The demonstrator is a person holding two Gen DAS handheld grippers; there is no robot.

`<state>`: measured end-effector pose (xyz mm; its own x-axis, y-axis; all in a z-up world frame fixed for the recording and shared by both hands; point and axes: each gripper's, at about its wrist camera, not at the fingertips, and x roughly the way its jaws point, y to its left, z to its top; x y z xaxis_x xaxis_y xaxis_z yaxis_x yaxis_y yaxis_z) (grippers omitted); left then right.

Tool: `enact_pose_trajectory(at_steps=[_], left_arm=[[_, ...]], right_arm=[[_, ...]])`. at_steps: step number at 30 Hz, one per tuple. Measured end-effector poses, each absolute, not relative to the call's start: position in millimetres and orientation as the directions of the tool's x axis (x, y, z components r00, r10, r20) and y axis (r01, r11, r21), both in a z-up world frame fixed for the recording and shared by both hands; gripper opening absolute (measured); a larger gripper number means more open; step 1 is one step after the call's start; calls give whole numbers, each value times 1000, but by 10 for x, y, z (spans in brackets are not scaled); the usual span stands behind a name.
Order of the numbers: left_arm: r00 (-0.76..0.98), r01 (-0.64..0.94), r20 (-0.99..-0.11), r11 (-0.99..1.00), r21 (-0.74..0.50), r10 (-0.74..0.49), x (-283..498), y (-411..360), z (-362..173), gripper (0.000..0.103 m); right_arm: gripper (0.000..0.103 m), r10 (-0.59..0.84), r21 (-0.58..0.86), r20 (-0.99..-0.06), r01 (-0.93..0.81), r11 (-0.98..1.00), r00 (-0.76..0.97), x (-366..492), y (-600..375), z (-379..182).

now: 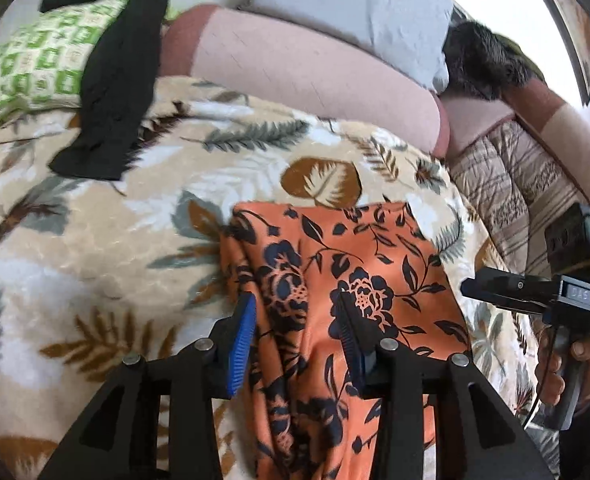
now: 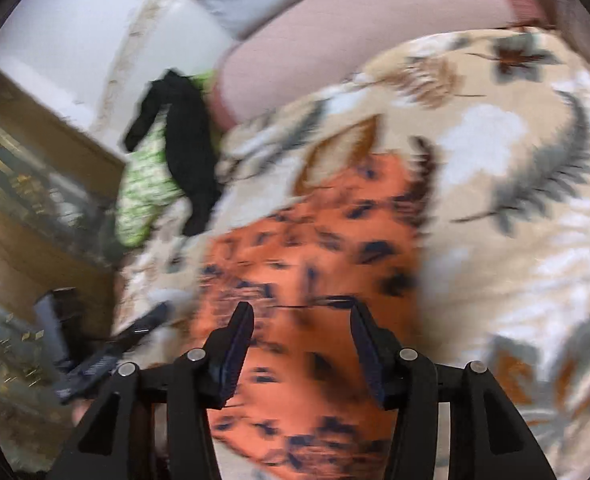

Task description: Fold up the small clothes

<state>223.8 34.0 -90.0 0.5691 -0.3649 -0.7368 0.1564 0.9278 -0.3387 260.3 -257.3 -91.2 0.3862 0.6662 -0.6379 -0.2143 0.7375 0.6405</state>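
On the bed, spread over a leaf-print blanket [image 1: 95, 240], lies the orange floral garment [image 1: 355, 248], a small piece with dark blue flowers. It looks only partly handled: its far edge lies fairly flat and straight, while the near part bunches into soft ridges running toward the camera, so I judge the folding barely begun, with smoothing and the actual folds left to do. A black garment [image 1: 115, 80] is draped far left across a green patterned pillow [image 1: 35, 60], apparently waiting its turn.

The left gripper [image 1: 297, 316] hovers with its jaws released, blue pads apart, and the bunched near portion of the orange cloth passes between and beneath them; nothing is pinched. The right gripper [image 2: 301, 326] also has its jaws spread wide over the same cloth, which fills the space below them, though this view is blurred. In the left wrist view the right gripper appears at the right edge, just beside the garment's right border.
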Motion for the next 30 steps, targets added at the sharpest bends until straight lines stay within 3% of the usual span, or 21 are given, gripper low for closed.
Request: enact_pose_trajectory(at_steps=[5,8,18,23,25,29,30], left_arm=[[486,99,-828,959,-265,-279,2725,359,-1268,41],[471,79,-831,953,-294,-295,2832,455,-1347,42],[563,182,-768,952,-245,-305,2076,341,-868,41],[514,179,-821,967,-181,-249,1896,295,-1109,41],[479,133,-844,970,-202,-241,1939,383,-1271,47],[482,117,-844,972,-204,-235,1960,436,-1261,53],[485,114,-845,975,-193,-224,1949,433,-1223,53]], right_arm=[[57,685,687,-653,-127,715,323,2827,-2473,-1286],[57,714,738,-620,-67,672,325,2907,-2554,-1492],[62,686,691,-638,-132,711,350,2682,-2539,-1206],[61,707,703,-624,-157,694,333,2574,-2488,-1155],[61,724,717,-602,-170,676,336,2626,-2453,-1108],[65,662,696,-652,-54,716,369,2967,-2550,-1341],[65,701,749,-621,3,662,352,3063,-2627,-1504]])
